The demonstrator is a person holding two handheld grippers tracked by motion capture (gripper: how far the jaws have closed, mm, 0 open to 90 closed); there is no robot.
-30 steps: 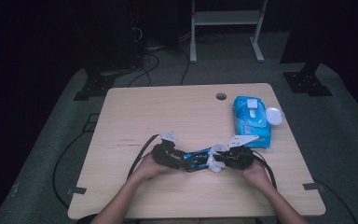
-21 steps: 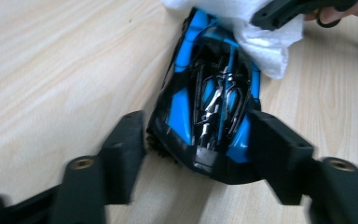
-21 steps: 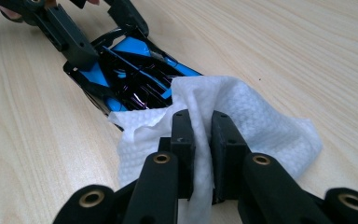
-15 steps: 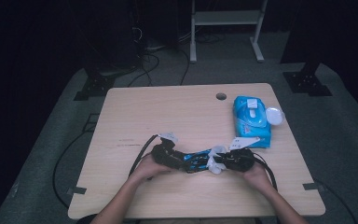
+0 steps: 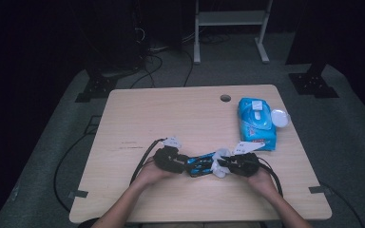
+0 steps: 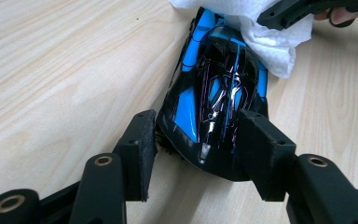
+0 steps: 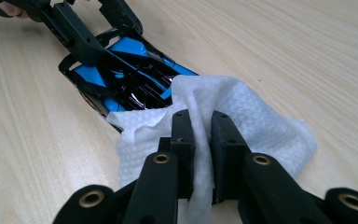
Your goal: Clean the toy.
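Note:
A blue and black toy car [image 5: 199, 166] lies on the wooden table [image 5: 171, 118] near its front edge. My left gripper [image 5: 185, 164] comes from the left, and its jaws are shut on the car's [image 6: 216, 88] near end, one pad [image 6: 142, 149] on each side. My right gripper [image 7: 203, 135] is shut on a crumpled white wipe [image 7: 242, 116]. The wipe lies pressed over the car's [image 7: 126, 77] other end. In the high view the wipe [image 5: 220, 164] sits between the car and the right gripper [image 5: 224, 165].
A blue pack of wipes [image 5: 256, 122] lies at the right of the table, with its round white lid [image 5: 280, 117] open beside it. A cable hole [image 5: 225, 98] is near the far edge. Black cables trail from both grippers toward the front edge.
The right gripper and its wipe have shifted slightly against the car's end. The left gripper and the car stay in place.

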